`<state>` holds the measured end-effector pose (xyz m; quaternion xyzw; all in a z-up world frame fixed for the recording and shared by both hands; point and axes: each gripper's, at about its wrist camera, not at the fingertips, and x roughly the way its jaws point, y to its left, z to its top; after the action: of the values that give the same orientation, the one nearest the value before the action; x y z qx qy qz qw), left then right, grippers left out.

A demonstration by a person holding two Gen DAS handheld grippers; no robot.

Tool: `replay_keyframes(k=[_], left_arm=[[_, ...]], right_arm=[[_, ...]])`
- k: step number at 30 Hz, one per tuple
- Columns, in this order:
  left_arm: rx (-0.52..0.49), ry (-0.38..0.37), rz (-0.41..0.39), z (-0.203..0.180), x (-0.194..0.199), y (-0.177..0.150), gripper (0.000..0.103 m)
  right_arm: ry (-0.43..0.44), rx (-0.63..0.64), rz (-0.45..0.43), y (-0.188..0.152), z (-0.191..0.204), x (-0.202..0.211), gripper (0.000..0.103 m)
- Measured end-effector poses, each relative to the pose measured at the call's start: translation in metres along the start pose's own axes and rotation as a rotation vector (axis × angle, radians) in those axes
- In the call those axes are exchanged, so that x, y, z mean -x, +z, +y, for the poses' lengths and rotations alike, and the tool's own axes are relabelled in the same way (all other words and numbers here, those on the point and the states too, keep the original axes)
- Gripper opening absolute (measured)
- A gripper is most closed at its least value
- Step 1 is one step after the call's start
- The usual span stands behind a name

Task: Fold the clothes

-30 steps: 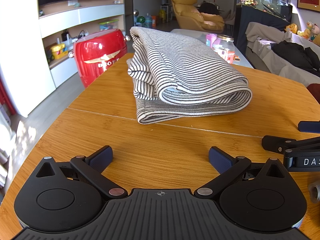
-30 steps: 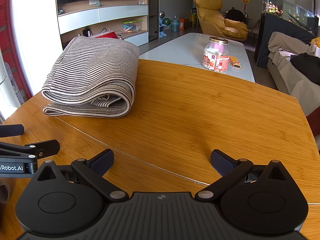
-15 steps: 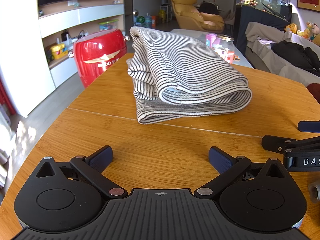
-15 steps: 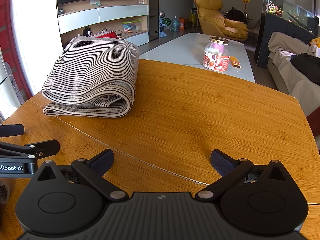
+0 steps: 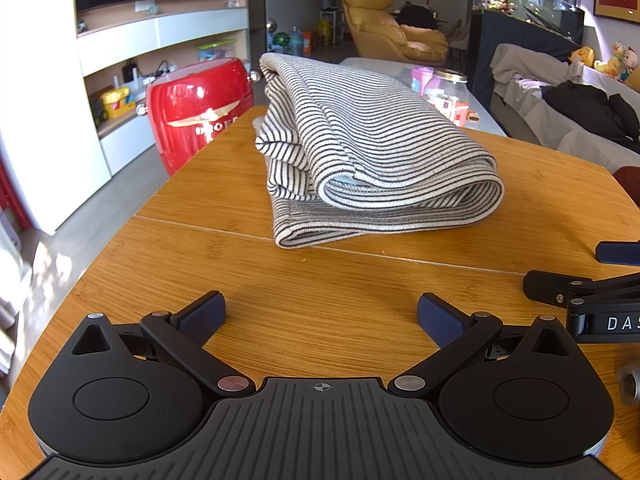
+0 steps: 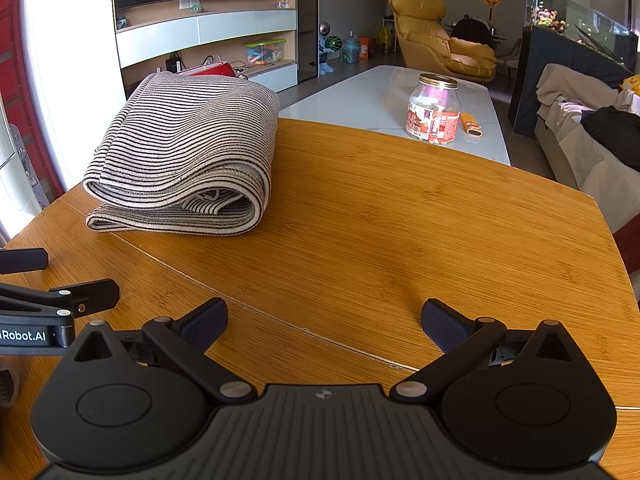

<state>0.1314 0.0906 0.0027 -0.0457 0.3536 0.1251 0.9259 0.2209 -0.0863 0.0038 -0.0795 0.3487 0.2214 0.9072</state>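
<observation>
Lying beyond left gripper (image 5: pixel 321 314): folded garment (image 5: pixel 372 152)

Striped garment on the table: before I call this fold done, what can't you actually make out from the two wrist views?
- Striped garment: its far side and inner layers are hidden by its own folds in both views.
- Garment type: sleeves and collar are tucked out of sight.
- Right gripper: in the left wrist view, cut off by the right edge.
- Jar label: too small to read.
- Red case: mostly hidden behind the garment in the right wrist view.
</observation>
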Motion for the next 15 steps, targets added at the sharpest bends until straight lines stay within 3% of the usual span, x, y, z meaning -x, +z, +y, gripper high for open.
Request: replay_keyframes(k=[15], left_arm=[[0.009, 0.013, 0.005, -0.0008, -0.0003, 0.0018, 0.103]], right_arm=[[-0.003, 0.0, 0.001, 0.0, 0.0008, 0.0004, 0.103]])
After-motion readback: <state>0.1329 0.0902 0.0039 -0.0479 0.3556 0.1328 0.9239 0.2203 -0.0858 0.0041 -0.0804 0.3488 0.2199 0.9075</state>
